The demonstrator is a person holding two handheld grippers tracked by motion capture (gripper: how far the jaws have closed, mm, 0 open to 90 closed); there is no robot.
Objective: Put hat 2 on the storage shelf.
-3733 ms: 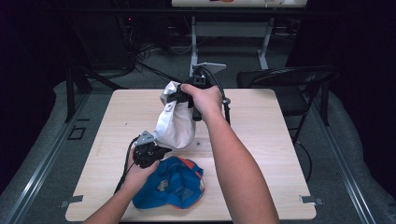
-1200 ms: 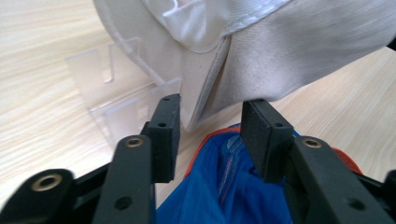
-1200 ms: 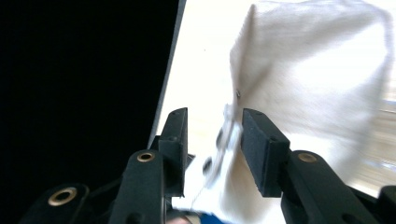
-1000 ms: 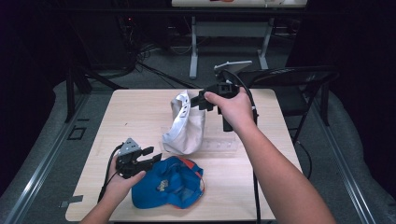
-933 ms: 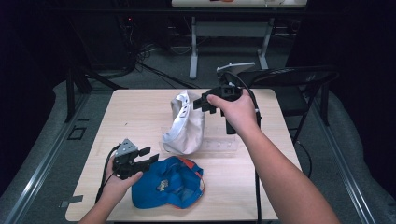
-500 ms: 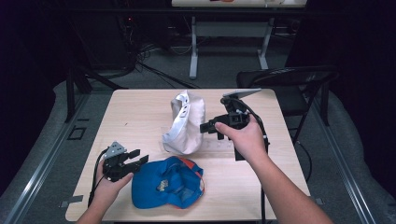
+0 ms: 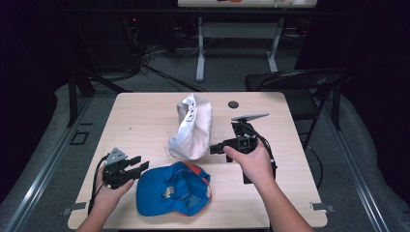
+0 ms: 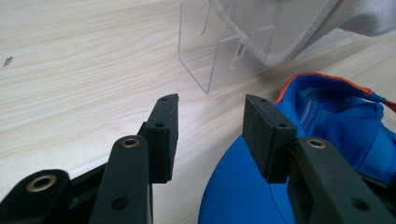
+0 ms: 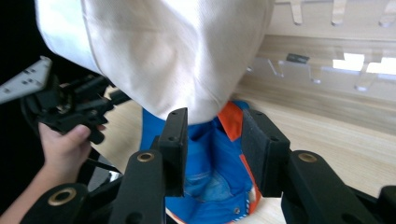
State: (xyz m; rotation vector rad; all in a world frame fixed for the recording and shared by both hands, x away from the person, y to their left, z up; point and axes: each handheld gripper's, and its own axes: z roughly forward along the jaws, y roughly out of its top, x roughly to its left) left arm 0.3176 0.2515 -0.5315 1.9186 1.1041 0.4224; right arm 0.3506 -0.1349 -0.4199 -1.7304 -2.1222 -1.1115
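Two caps (image 7: pixel 174 188) between both tongs (image 7: pixel 129 166), untouched

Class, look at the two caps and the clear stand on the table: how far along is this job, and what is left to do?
Done: the white cap sits on the clear stand, and neither hand-held gripper grips it. In hand: the left hand-held gripper hovers open beside the blue cap, nothing between its pads; the right hand-held gripper sits open beside the white cap. Left: the blue cap lies on the table, probably next to be picked up.
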